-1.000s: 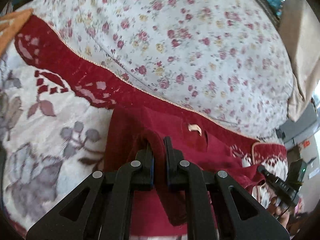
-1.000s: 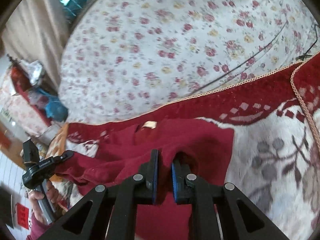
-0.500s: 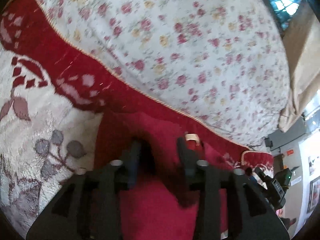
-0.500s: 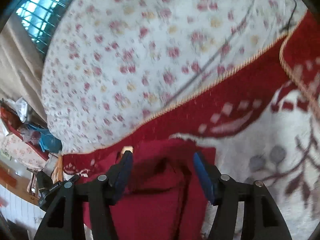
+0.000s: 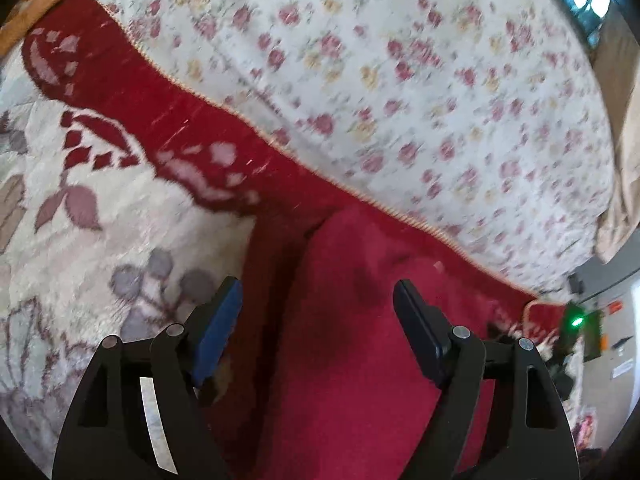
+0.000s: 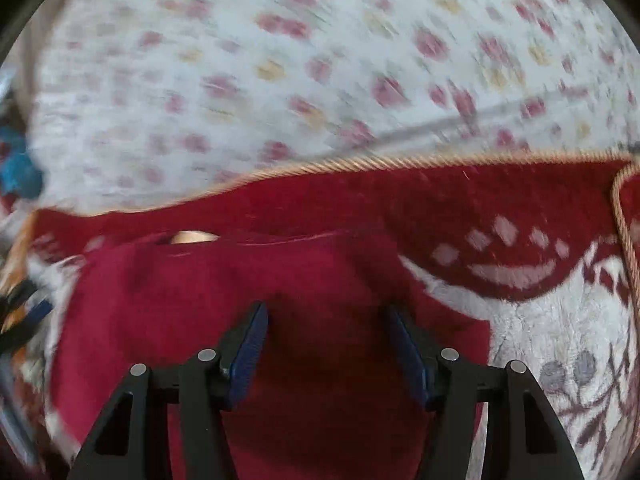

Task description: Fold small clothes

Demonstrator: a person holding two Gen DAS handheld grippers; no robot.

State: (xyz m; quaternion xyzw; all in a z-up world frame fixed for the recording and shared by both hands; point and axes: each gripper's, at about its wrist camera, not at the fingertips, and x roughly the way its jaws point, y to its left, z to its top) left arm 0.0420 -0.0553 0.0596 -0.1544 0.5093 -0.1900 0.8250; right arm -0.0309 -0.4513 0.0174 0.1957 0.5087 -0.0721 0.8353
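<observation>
Both the left gripper (image 5: 318, 300) and right gripper (image 6: 324, 330) have just let go, jaws spread above the red garment (image 5: 352, 320).

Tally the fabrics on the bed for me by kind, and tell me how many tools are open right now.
Red garment: 1
Patterned red-and-cream blanket: 1
Floral sheet: 1
Open tools: 2, left tool and right tool, neither pinching the garment
Total: 5
</observation>
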